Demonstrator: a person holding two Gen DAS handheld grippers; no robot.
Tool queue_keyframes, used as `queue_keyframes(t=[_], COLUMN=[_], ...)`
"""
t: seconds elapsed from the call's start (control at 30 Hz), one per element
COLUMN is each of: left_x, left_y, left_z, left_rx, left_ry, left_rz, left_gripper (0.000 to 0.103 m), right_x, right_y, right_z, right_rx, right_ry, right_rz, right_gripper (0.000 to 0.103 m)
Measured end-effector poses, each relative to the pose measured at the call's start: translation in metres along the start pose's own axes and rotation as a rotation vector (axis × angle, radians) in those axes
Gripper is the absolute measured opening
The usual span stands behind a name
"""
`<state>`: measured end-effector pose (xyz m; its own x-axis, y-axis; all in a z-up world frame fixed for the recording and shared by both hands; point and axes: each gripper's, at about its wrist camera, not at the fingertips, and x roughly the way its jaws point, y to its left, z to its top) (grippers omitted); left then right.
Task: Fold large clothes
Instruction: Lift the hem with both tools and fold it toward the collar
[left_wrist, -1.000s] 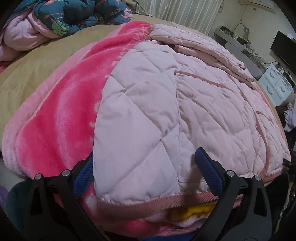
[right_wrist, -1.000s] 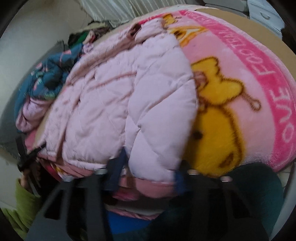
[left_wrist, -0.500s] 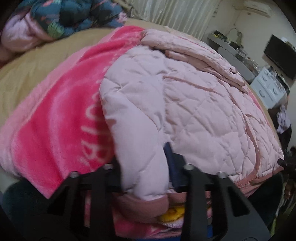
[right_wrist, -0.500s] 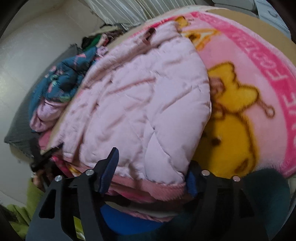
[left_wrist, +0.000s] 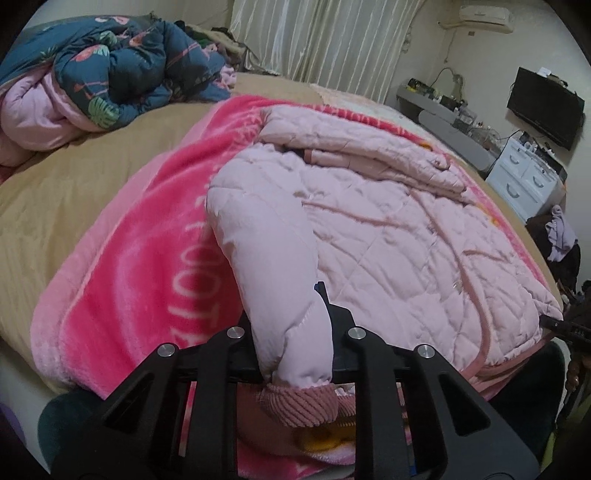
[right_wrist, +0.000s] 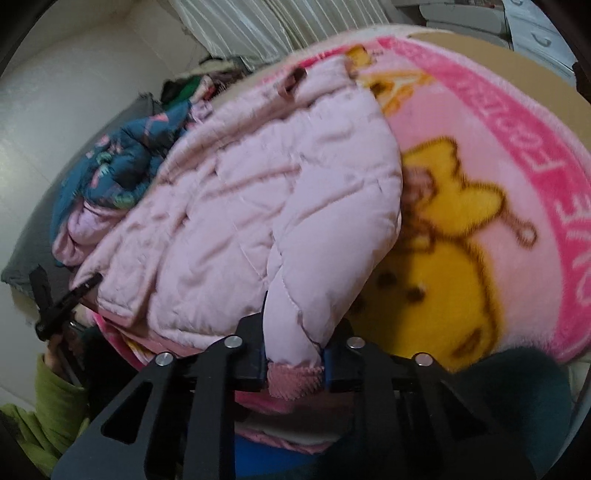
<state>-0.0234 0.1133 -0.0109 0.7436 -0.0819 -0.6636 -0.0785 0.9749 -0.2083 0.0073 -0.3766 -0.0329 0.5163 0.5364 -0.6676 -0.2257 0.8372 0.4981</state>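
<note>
So a second ago both grippers were spread wide around the bottom hem, and now they've each closed in and bunched up a corner of the pink quilted jacket (left_wrist: 388, 236). The left gripper (left_wrist: 291, 347) is clamped on the near-left hem corner, with the ribbed cuff-like band (left_wrist: 299, 402) poking out below the fingers. The right gripper (right_wrist: 295, 354) is pinching the other hem corner the same way, and the puffy fabric is squeezed into a ridge between its pads.

The jacket is lying spread on the pink cartoon blanket (left_wrist: 140, 266) on the bed, collar end away from the cameras, one sleeve already folded across the top. The rumpled blue floral duvet (left_wrist: 122, 70) sits well apart at the far end.

My read: with both corners secured, the setup for the bottom-to-top fold is done. Next would be lifting both together and carrying the hem toward the collar. Puffy stuff like this could slip out of the pinch, though.
</note>
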Motion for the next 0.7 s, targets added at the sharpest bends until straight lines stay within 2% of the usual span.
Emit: queue_keyframes(t=[0.37,0.7], left_x=[-0.016,-0.024], left_y=[-0.014,-0.028], left_z=[0.030,0.063], left_rx=[0.026,0.068], left_ry=[-0.096,-0.175], left_rz=[-0.025,-0.020], left_gripper=[0.012,0.012], right_x=[-0.028,-0.030], right_y=[0.019,0.026], right_z=[0.044,0.084], right_rx=[-0.055,-0.055], right_ry=[-0.159,-0.247], right_rz=[0.069,0.066], right_gripper=[0.017,0.017])
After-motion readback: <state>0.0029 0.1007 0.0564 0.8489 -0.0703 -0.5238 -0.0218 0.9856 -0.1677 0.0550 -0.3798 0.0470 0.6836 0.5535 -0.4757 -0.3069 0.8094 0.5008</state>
